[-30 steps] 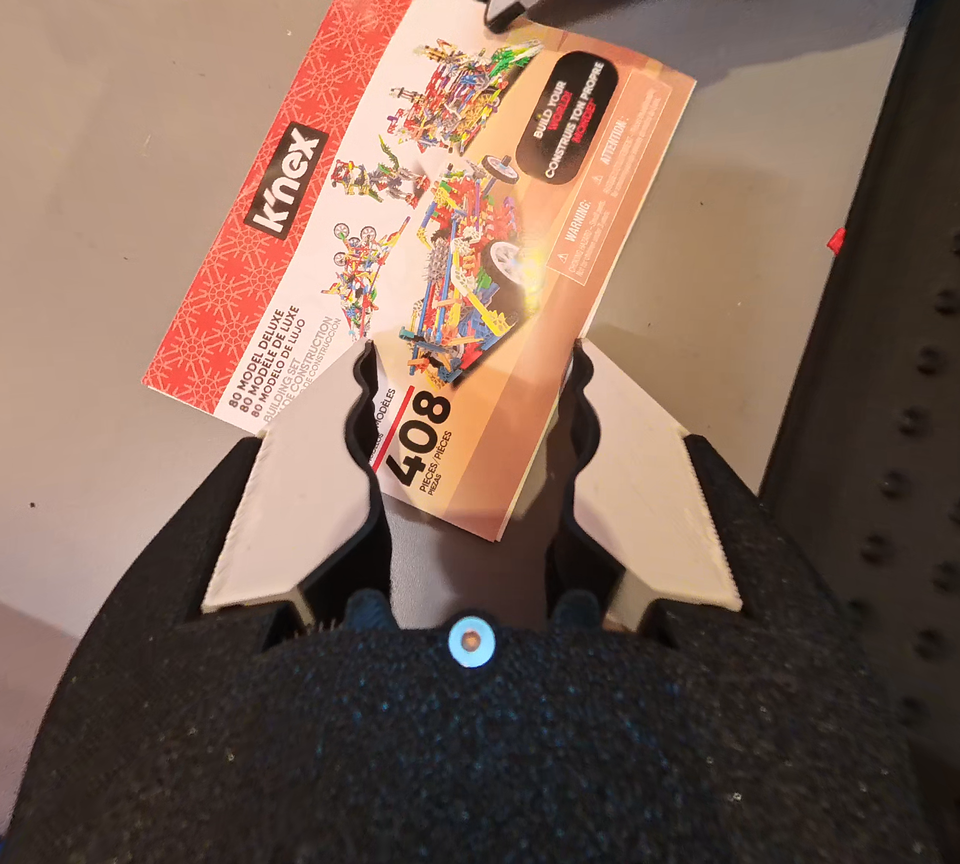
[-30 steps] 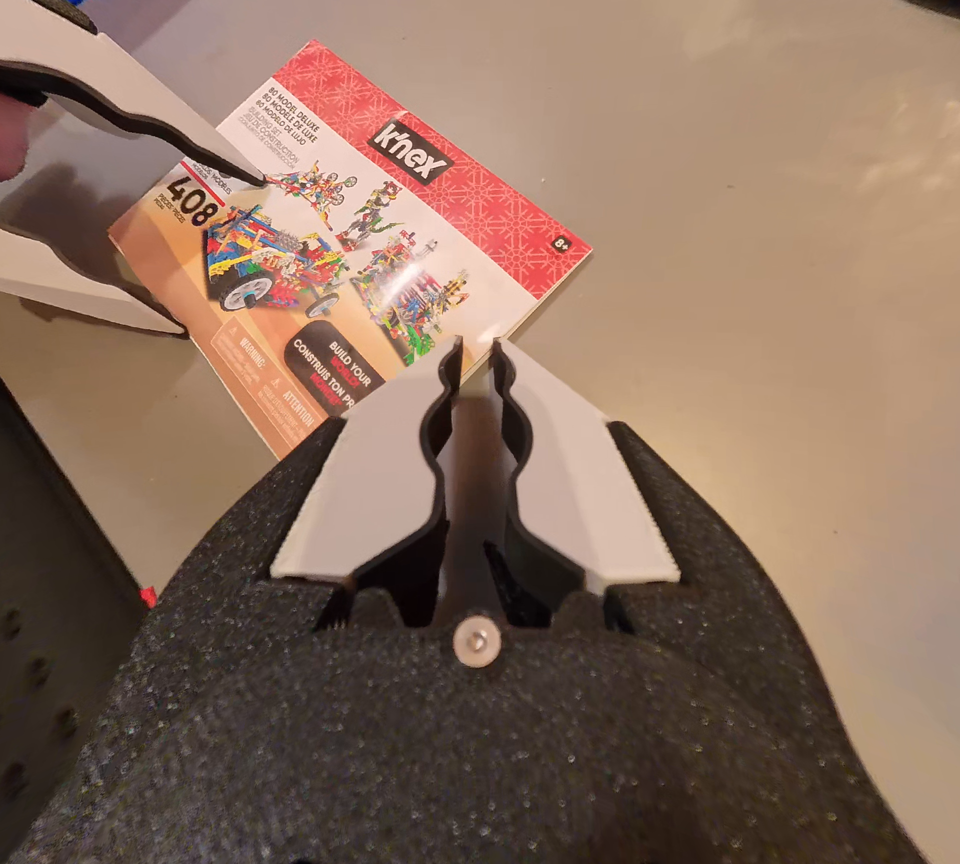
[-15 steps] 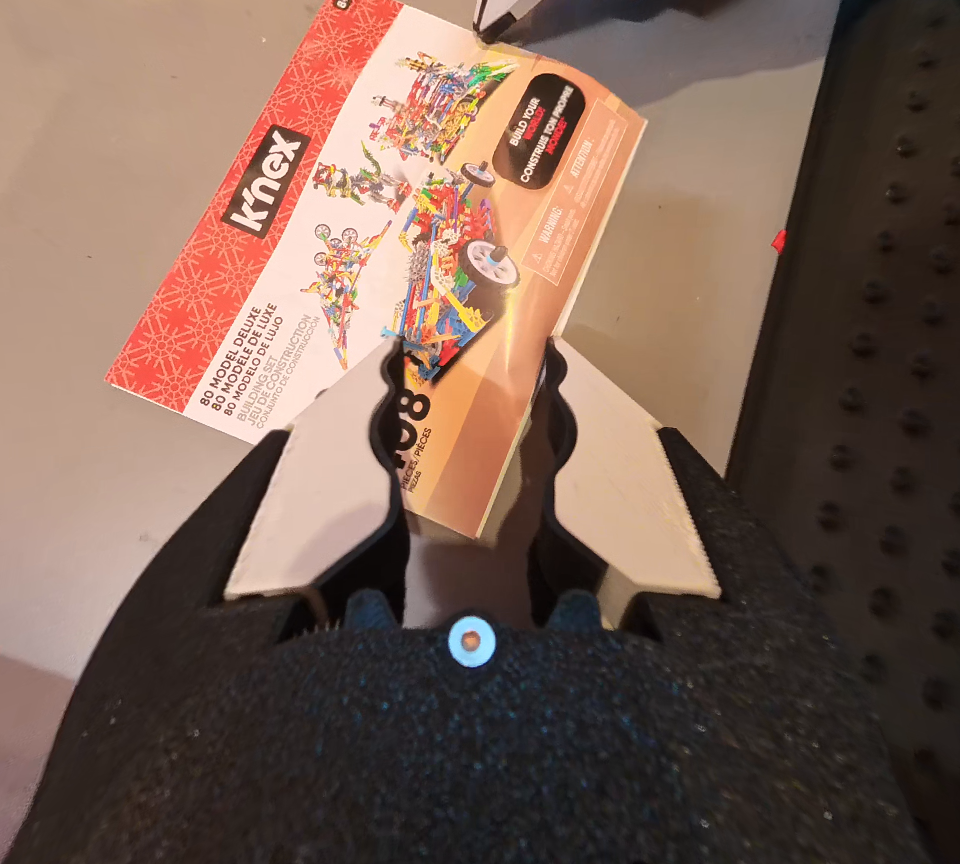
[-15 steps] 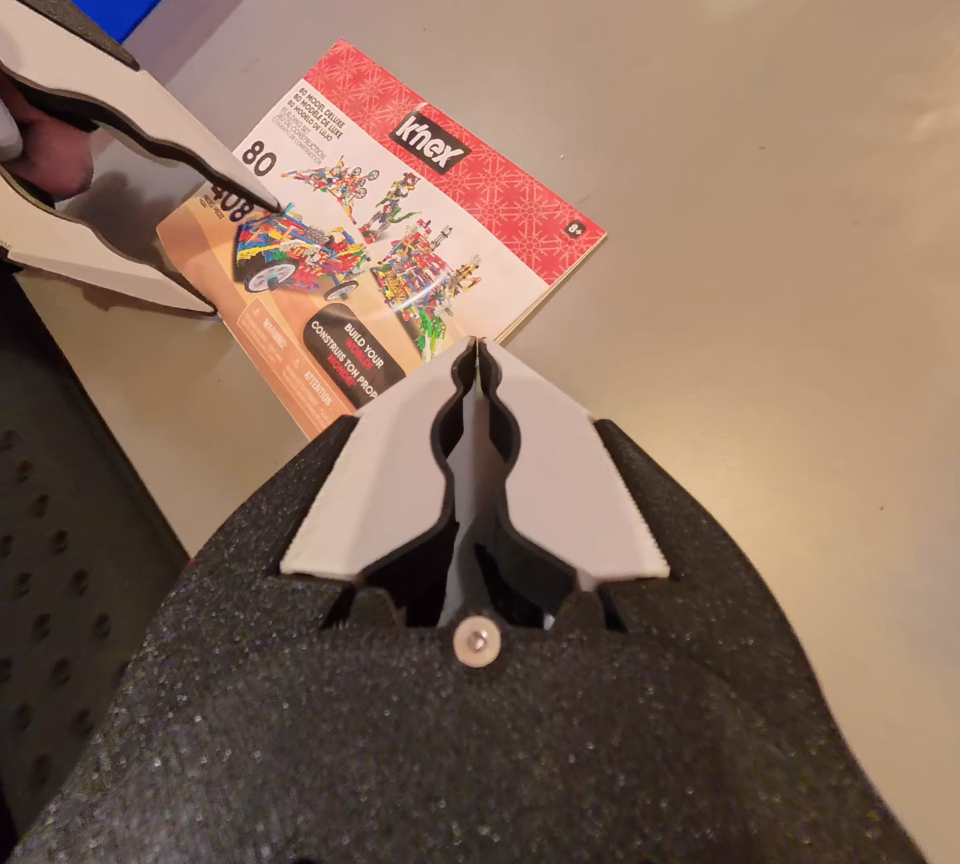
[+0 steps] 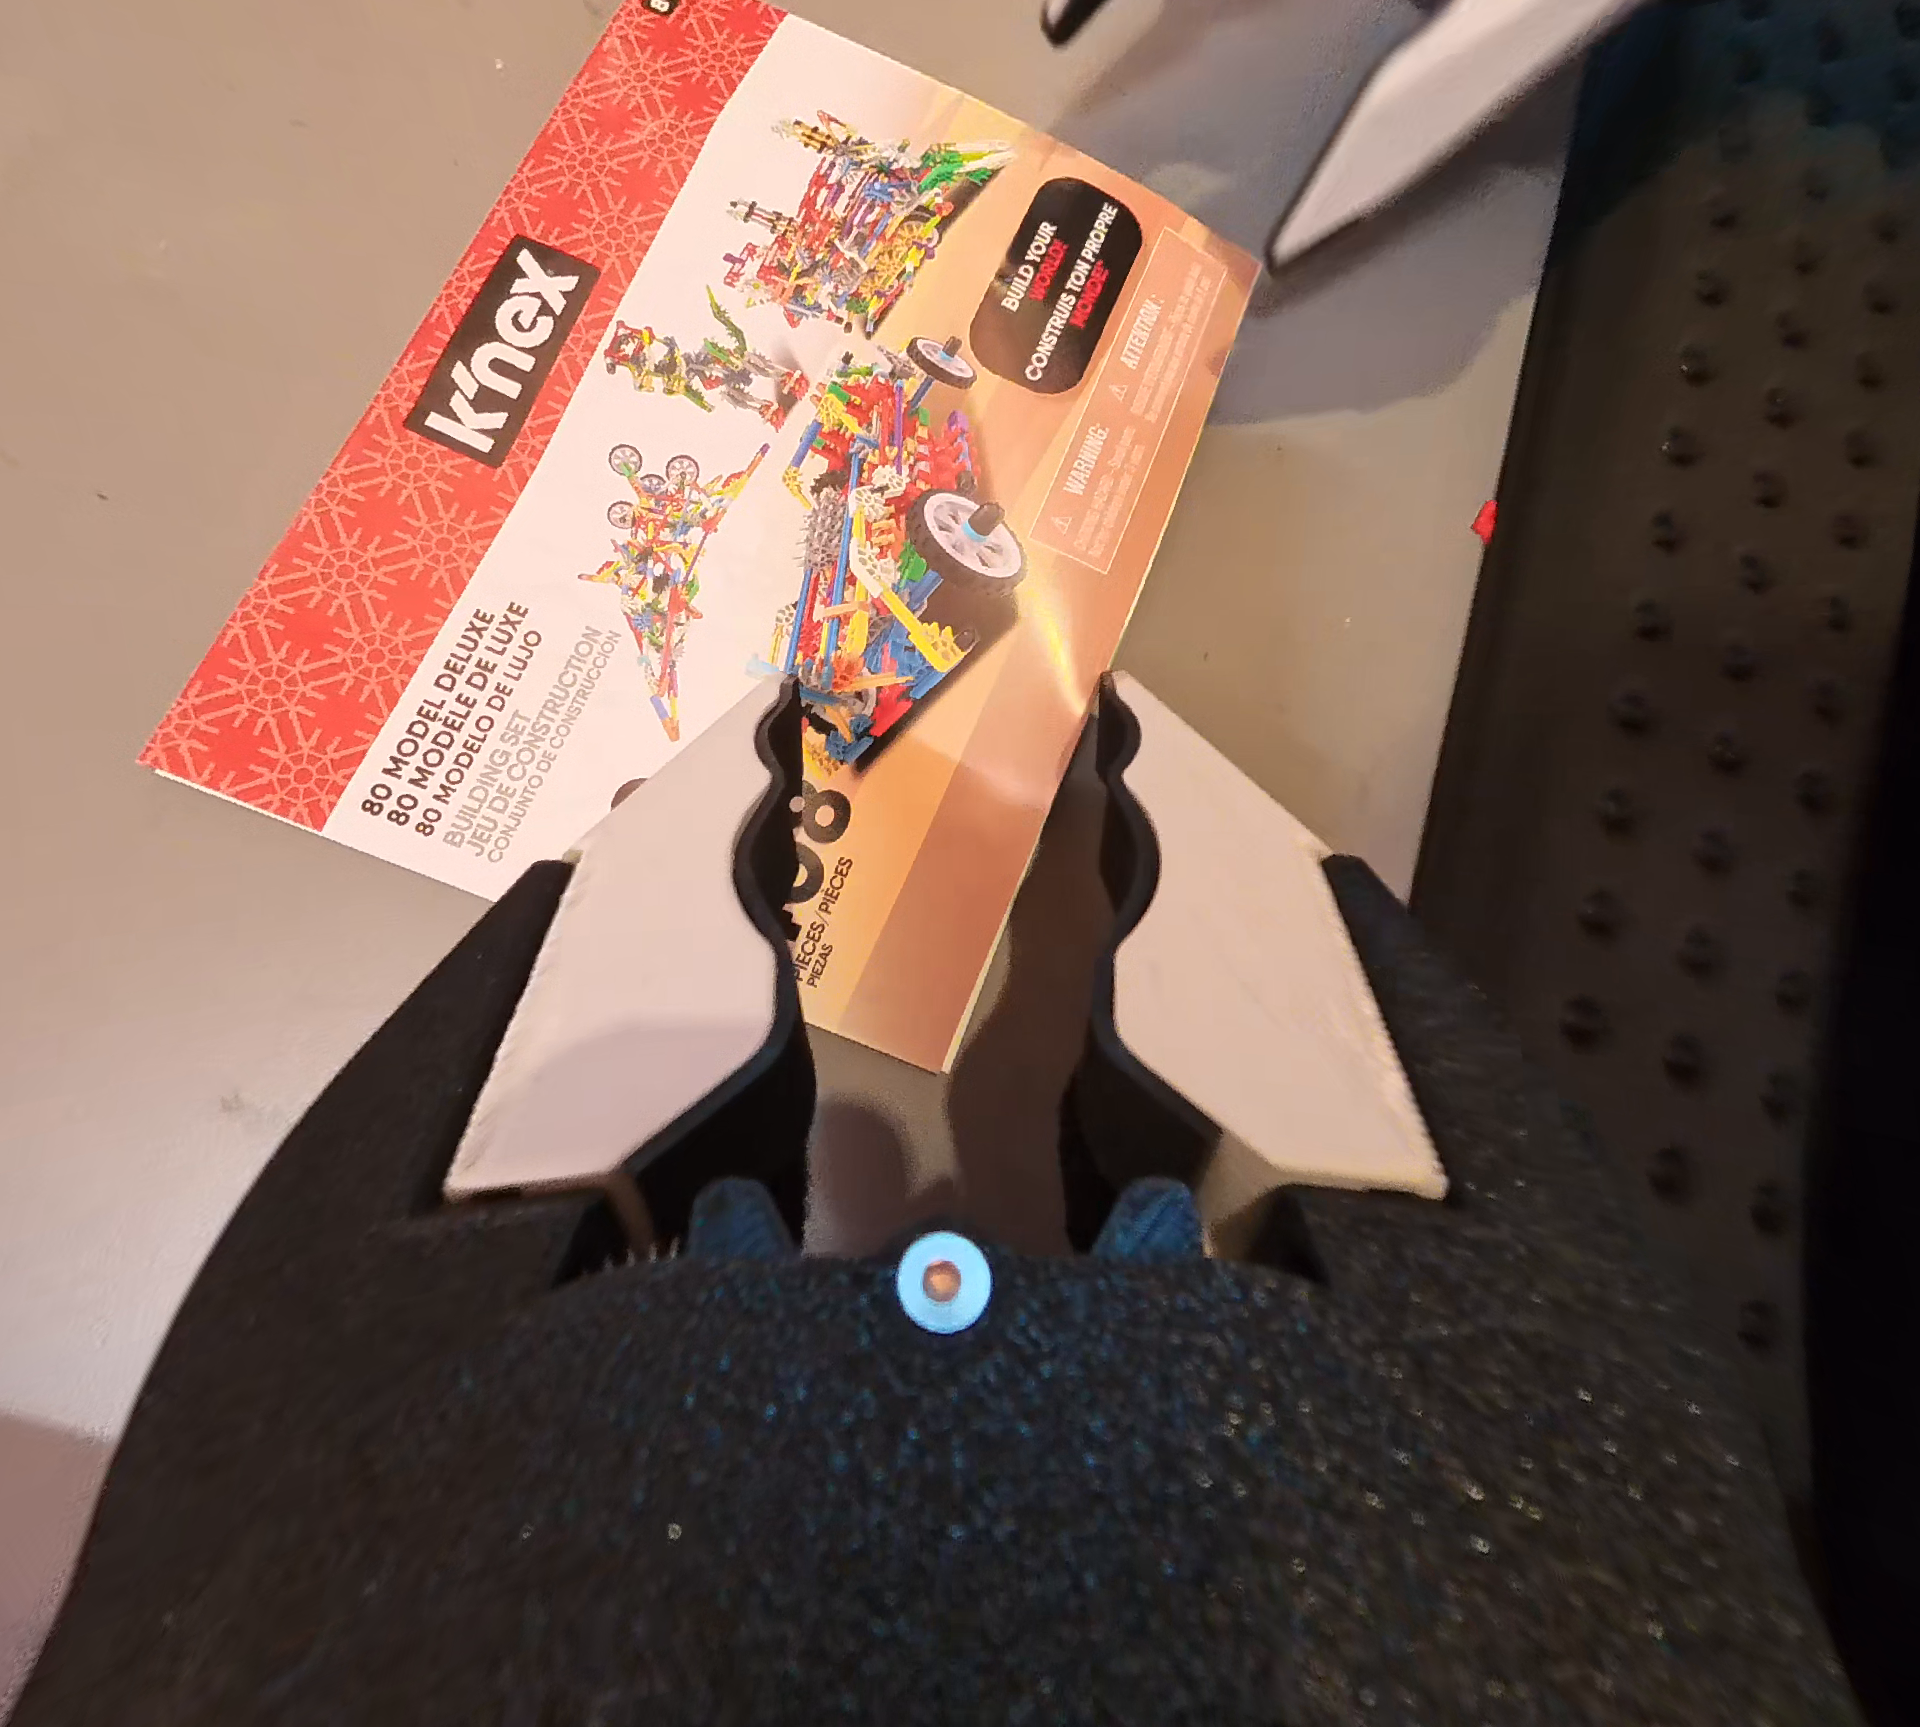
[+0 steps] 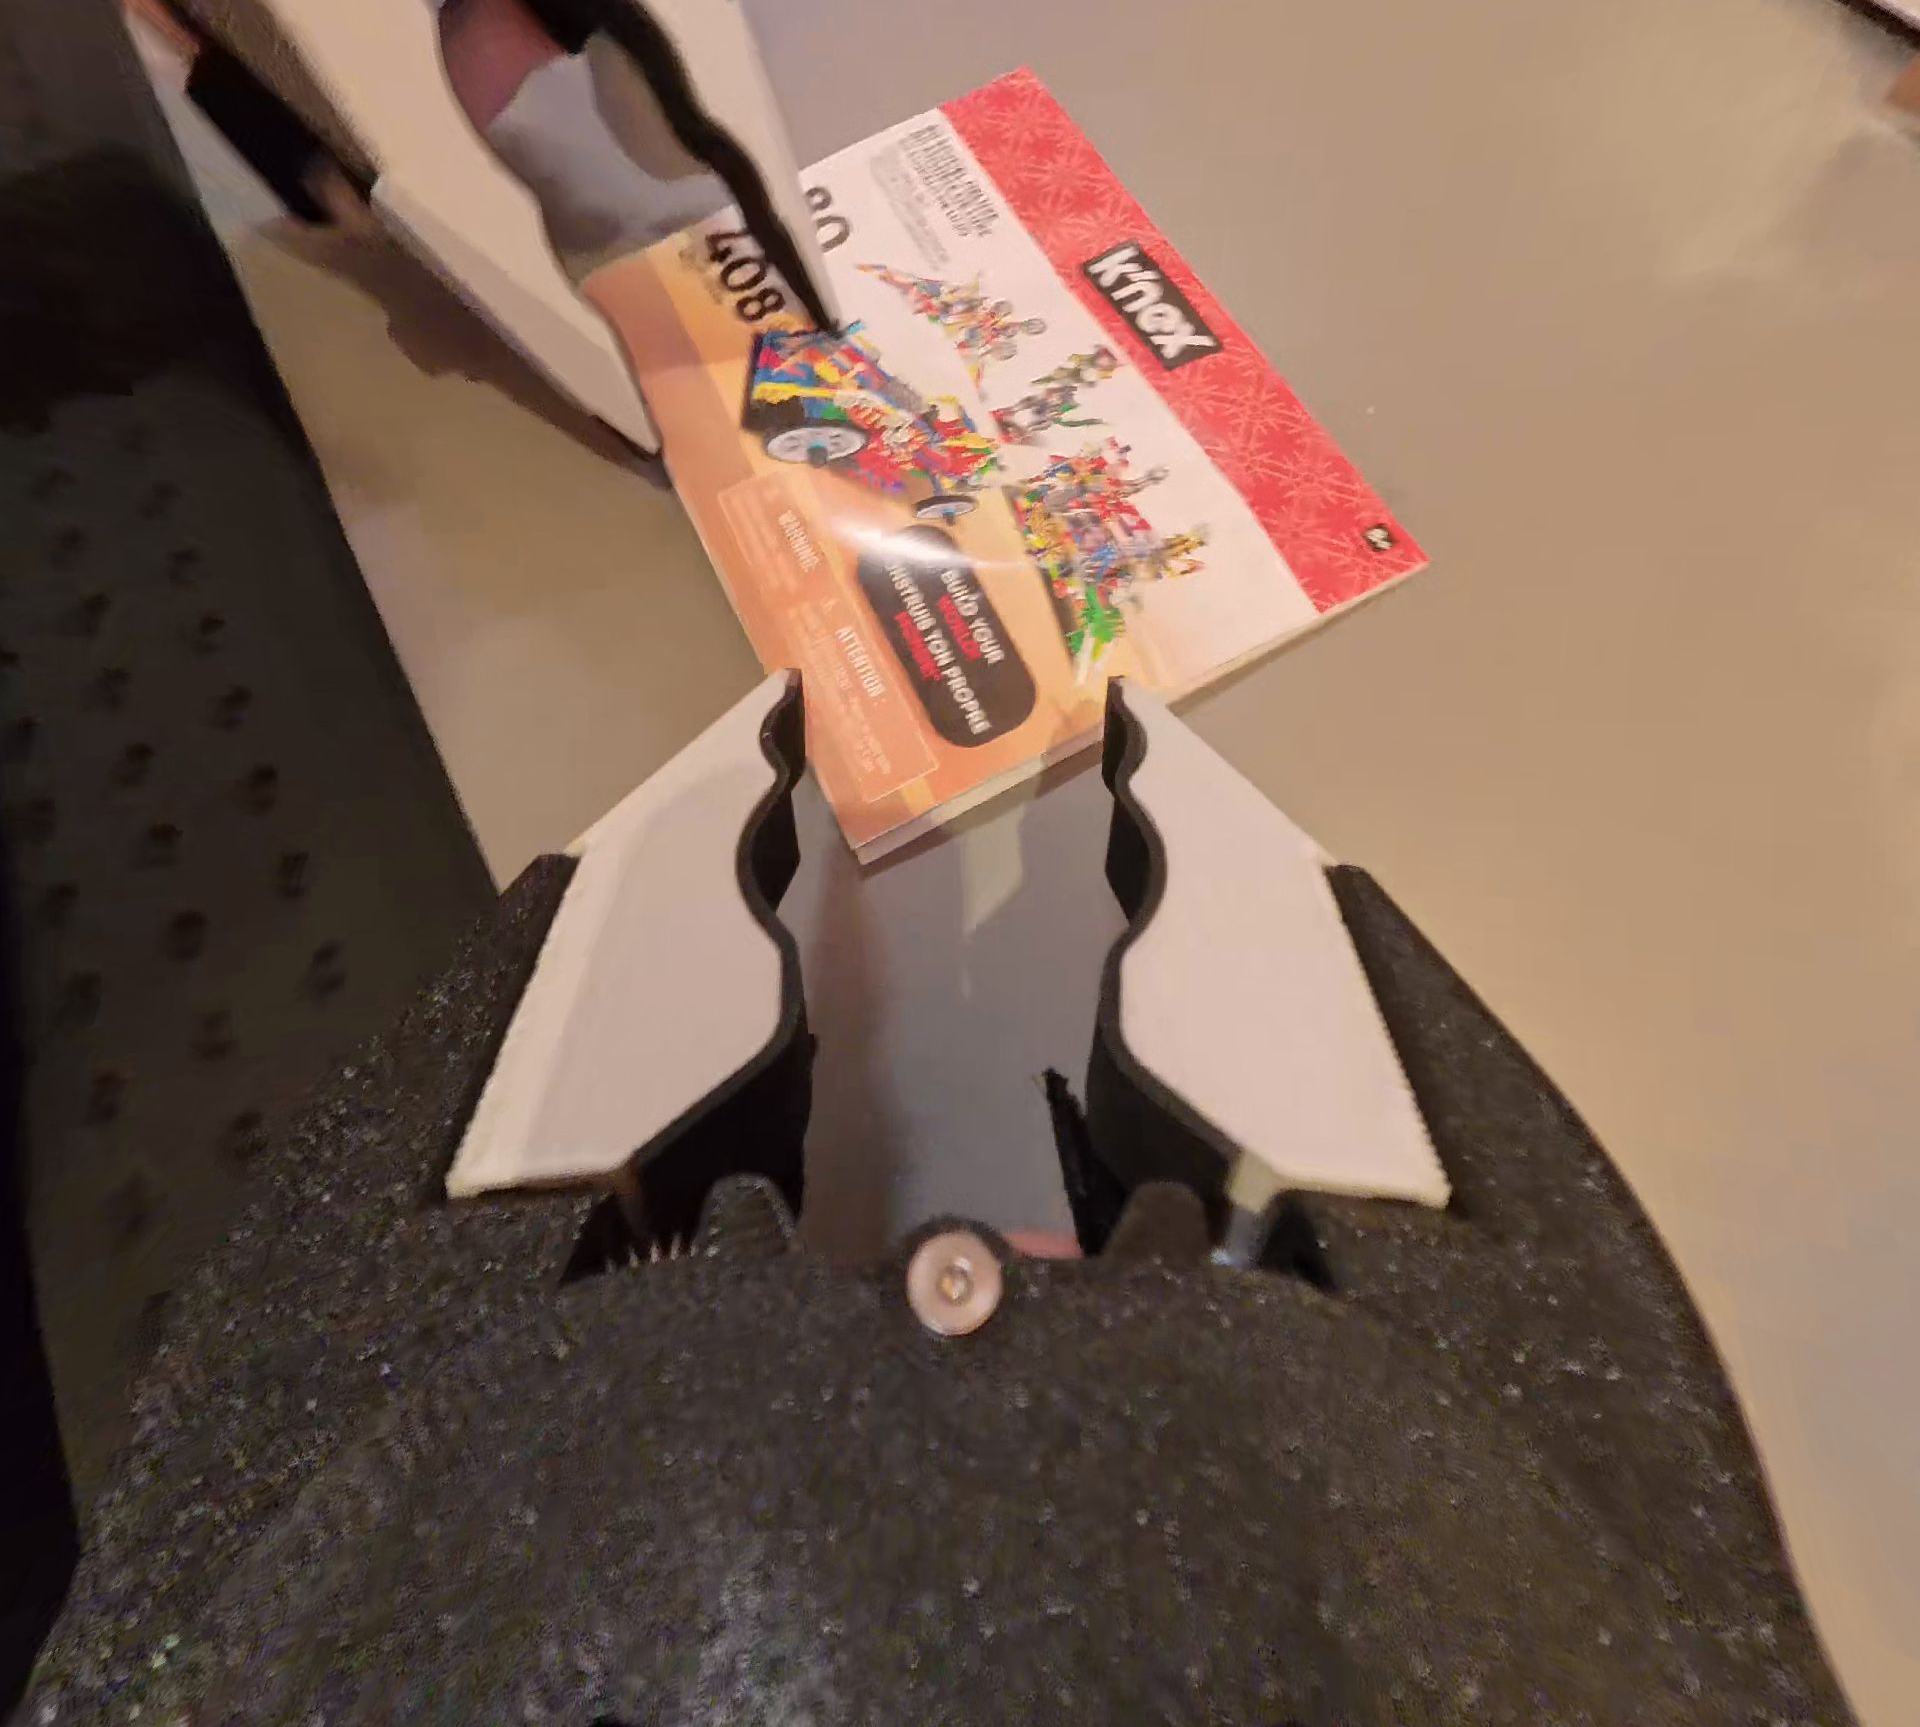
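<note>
A glossy red-and-orange paper booklet (image 5: 707,472) is laid flat on the grey tabletop (image 5: 260,119), nothing lifted yet. Left gripper (image 5: 945,701) is spread wide over its near corner; right gripper (image 6: 951,701) is gaping beside the other corner.
</note>
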The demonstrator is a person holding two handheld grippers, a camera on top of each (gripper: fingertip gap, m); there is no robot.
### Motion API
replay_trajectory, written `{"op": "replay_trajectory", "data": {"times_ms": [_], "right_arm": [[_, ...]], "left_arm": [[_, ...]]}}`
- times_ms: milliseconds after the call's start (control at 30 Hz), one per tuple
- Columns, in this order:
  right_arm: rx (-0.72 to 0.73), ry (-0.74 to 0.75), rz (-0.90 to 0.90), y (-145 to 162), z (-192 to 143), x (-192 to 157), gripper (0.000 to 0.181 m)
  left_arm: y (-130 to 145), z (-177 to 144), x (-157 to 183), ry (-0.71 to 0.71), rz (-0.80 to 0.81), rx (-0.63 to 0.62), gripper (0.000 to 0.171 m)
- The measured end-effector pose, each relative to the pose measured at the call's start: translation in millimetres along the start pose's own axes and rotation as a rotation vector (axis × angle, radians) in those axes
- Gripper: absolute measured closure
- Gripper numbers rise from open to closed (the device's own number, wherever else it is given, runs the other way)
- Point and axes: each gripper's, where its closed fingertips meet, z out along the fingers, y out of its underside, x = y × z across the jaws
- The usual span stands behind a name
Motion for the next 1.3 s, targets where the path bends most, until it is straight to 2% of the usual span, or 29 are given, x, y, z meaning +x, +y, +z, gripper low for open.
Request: {"op": "replay_trajectory", "data": {"times_ms": [100,133,267,367,600,800,1067,1167,1300], "right_arm": [[-0.035,0.027,-0.14,5,5,-10,0.123],[-0.026,0.034,-0.194,4,6,-14,0.112],[-0.036,0.096,-0.253,5,14,-13,0.112],[-0.06,0.158,-0.296,7,19,-8,0.13],[-0.054,0.202,-0.344,4,19,-8,0.168],[-0.053,0.209,-0.341,2,18,-7,0.179],[-0.063,0.211,-0.317,-3,17,-8,0.181],[-0.072,0.214,-0.314,-5,15,-9,0.181],[-0.077,0.207,-0.317,-8,12,-13,0.181]], "left_arm": [[-1,-1,0,0.024,-0.02,0.008,0.117],[-1,-1,0,0.033,-0.03,0.012,0.117],[-1,-2,0,0.056,-0.04,0.017,0.117],[-2,-3,0,0.073,-0.049,0.022,0.117],[-3,-3,-2,0.083,-0.061,0.046,0.12],[-3,-5,-1,0.077,-0.057,0.06,0.116],[-21,-8,8,-0.148,0.126,0.103,0.109],[-22,-2,14,-0.246,0.233,0.075,0.114],[-19,4,13,-0.337,0.265,0.046,0.128]]}}
